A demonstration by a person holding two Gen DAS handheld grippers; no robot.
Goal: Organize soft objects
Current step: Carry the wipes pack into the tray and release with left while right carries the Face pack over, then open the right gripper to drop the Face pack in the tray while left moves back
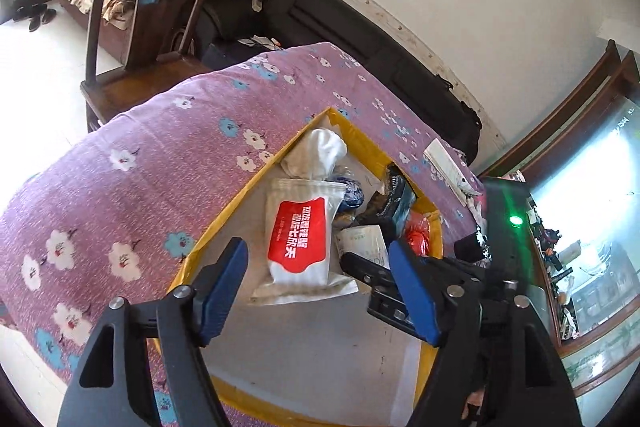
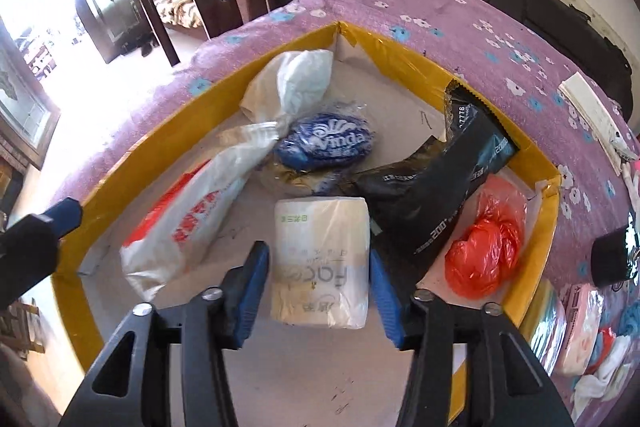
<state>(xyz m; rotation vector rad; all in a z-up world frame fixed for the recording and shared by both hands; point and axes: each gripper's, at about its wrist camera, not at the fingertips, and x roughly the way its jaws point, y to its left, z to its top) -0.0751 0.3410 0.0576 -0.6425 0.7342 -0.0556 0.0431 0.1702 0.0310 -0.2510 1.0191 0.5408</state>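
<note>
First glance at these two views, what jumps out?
A yellow-taped cardboard box on a purple floral cloth, crammed with soft packs. The right gripper straddles a white tissue pack, jaws open; a red plastic bag sits in the right corner.

Your left wrist view: high, tilted down over yellow-edged box [image 1: 224, 223] from near-left side, moderately close, facing far wall. Your right wrist view: lower, closer, looking down into same box [image 2: 404, 63] from near edge. Both share box, red-label white pack [image 1: 300, 231] [image 2: 188, 227], floral purple cover [image 1: 132, 163] [image 2: 520, 39]. Right gripper [image 1: 376, 275] shows in left view.
</note>
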